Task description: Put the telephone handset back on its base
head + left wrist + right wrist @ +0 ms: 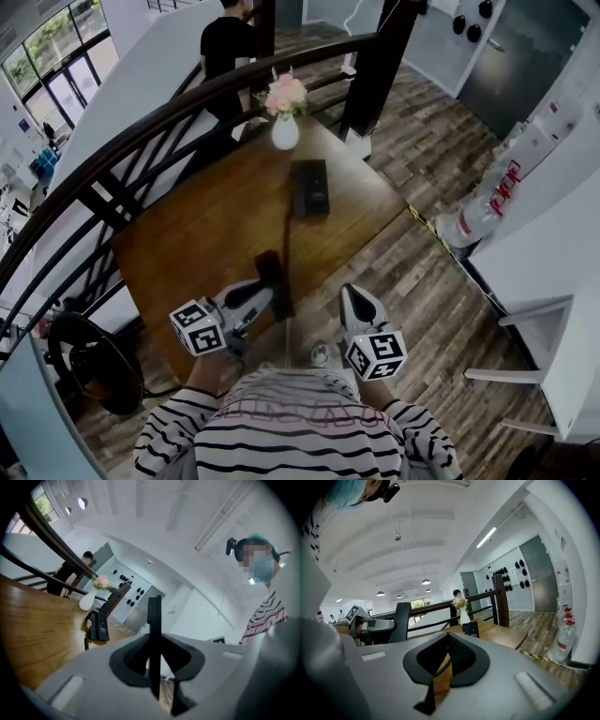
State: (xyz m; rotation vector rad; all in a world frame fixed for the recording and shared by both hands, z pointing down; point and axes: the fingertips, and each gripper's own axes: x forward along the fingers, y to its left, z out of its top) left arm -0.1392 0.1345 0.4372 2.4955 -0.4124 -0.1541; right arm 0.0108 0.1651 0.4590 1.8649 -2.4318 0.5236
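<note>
Handset (270,272) of the telephone is black, and the left gripper (255,298) holds it. The jaws are partly closed and squeeze it from both sides, over the near end of the wooden table (206,225). A thin dark cord (286,234) runs from it toward the base (310,187). The base lies flat farther along the table, well apart from the handset. A white vase (285,133) with pink flowers (286,94) stands behind it. The right gripper (352,298) is beside the left one. Its jaws touch at the tips and hold nothing.
</note>
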